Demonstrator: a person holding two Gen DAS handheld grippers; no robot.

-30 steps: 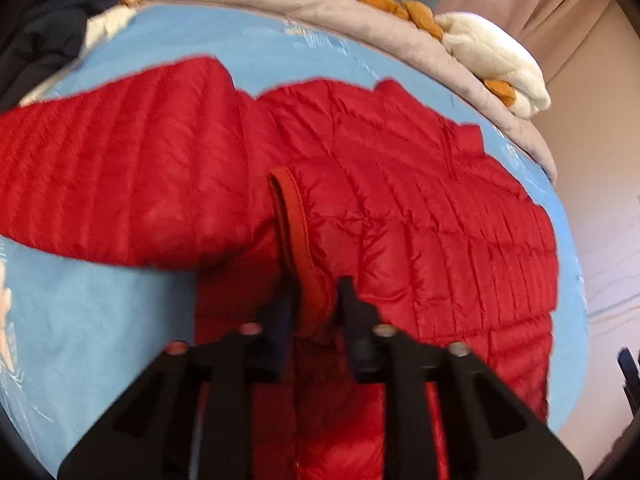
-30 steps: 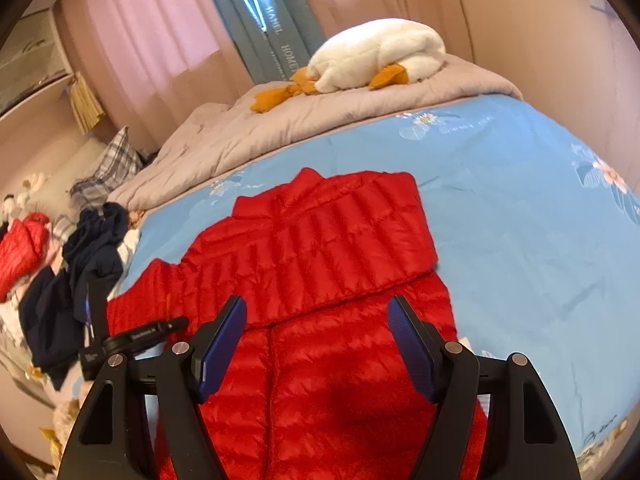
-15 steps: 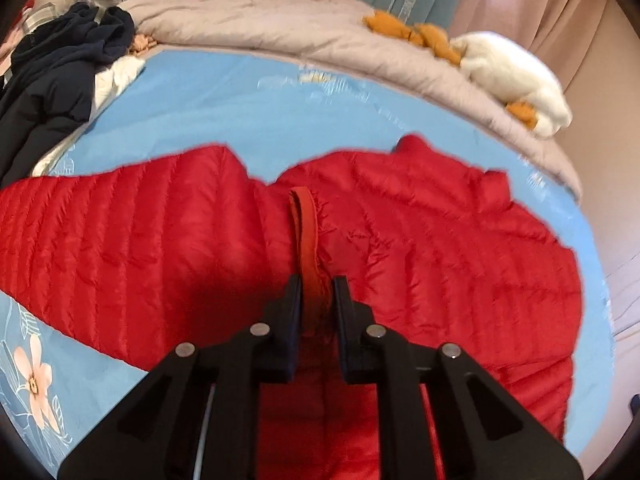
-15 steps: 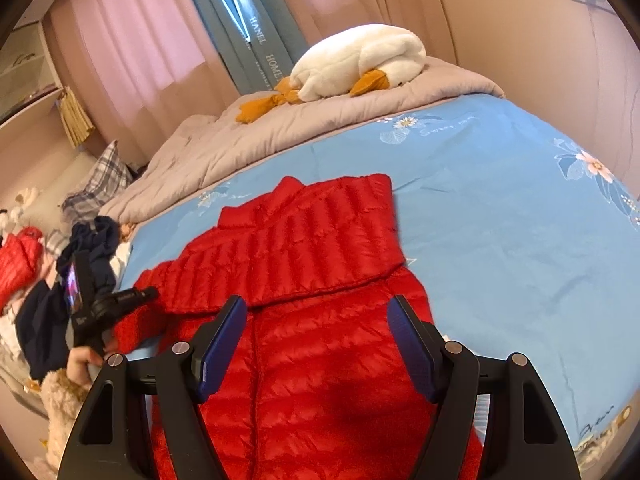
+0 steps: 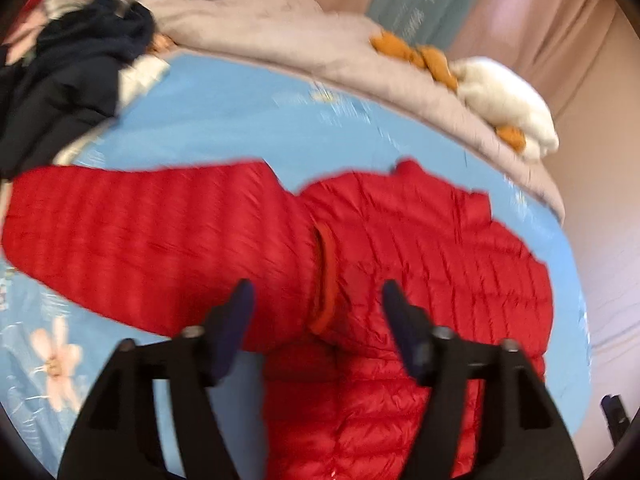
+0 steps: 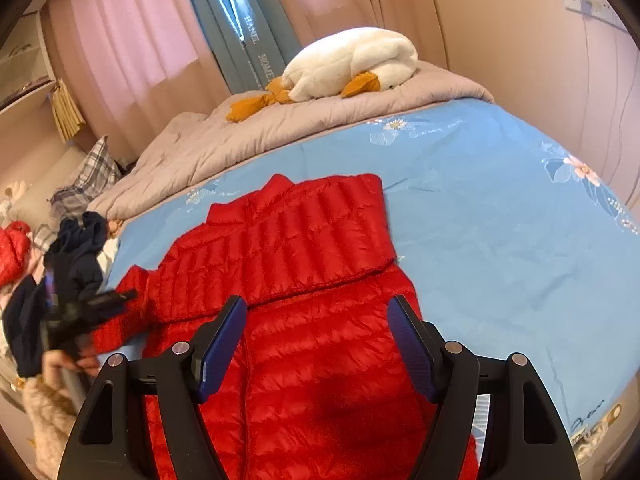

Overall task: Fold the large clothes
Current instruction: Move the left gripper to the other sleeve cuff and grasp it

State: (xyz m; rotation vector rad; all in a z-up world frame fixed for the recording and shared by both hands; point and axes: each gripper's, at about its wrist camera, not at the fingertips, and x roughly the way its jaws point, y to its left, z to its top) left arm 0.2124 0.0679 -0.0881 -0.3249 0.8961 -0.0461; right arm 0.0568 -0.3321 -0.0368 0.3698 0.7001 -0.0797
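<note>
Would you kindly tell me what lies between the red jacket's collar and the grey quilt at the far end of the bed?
Only bare blue flowered sheet separates the red jacket from the grey quilt, clearest in the right wrist view.

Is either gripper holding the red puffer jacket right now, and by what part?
Nothing held. Left gripper has just opened off the red puffer jacket's sleeve cuff; right gripper hangs open above it.

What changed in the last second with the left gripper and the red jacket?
The left gripper was clamped on the sleeve cuff; its jaws have just opened, letting the cuff go, and it has pulled back. The sleeve now lies across the red jacket. The right gripper stayed open above the jacket's lower part, holding nothing.
</note>
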